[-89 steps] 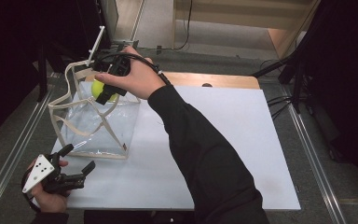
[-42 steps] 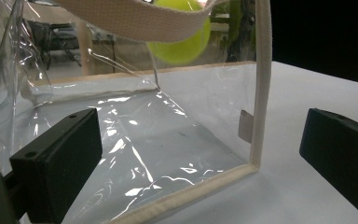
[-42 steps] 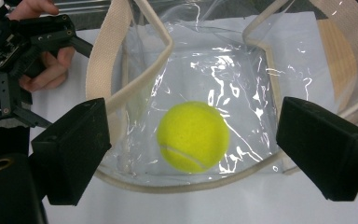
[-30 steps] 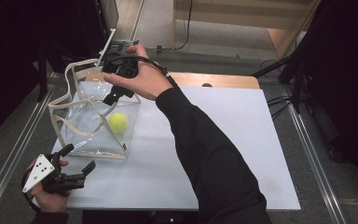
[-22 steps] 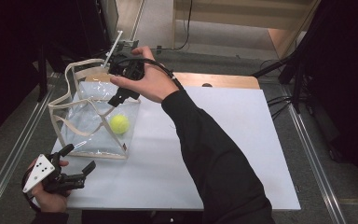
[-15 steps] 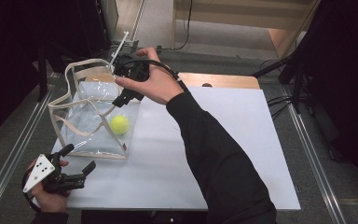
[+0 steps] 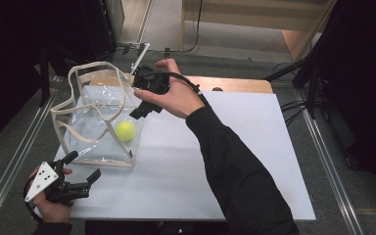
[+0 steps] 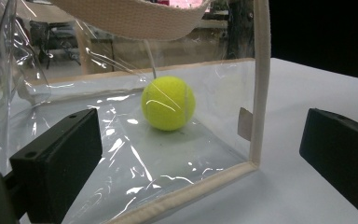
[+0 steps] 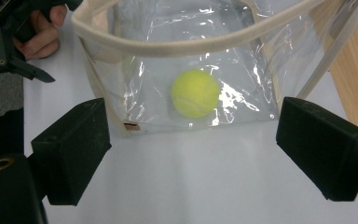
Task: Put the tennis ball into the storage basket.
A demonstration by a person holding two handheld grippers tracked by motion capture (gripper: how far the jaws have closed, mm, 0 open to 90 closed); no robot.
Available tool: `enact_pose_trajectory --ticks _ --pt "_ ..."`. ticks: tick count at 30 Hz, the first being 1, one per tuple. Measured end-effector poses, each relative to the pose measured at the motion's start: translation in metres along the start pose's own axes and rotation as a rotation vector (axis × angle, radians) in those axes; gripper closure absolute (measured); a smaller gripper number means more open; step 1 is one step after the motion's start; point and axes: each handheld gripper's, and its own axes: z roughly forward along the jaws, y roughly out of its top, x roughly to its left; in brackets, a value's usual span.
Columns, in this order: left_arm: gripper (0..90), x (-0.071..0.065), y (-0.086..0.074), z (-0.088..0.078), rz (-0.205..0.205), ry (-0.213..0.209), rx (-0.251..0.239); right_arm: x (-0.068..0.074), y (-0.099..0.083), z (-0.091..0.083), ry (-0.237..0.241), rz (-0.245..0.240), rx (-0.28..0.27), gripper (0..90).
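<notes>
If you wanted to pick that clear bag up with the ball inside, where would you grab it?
Probably by the cream strap handle that arches over the clear bag, coming from above. The mouth faces up, so lifting there should keep the tennis ball resting on the bottom. The thin, crinkled plastic walls look slippery and would likely buckle.

A bag [image 7: 95, 120] is set on the left part of the table [image 7: 225, 161], toward its far edge. A ball [image 7: 126, 130] lies inside the bag, on its bottom, near the right wall and the near right corner. The right gripper [image 7: 144, 105] is held above the table just right of the bag, beyond the ball, jaws apart with nothing between them. The left gripper [image 7: 85, 169] is held at the table's near left corner, just before the bag, jaws apart and empty.
</notes>
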Motion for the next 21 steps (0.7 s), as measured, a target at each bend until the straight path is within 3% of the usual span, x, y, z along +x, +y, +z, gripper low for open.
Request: enact_pose_trajectory --ticks 3,5,21 --pt "0.0 0.000 0.000 0.000 0.003 0.000 0.002 0.001 -0.006 0.000 -0.012 0.009 0.001 7.2" --pt "0.0 0.000 0.000 0.000 0.002 0.000 0.000 0.002 -0.010 0.001 -0.022 0.014 0.007 0.0" --pt "0.0 0.000 0.000 0.000 0.005 0.000 0.004 0.012 -0.041 0.011 -0.028 0.051 0.000 0.0"
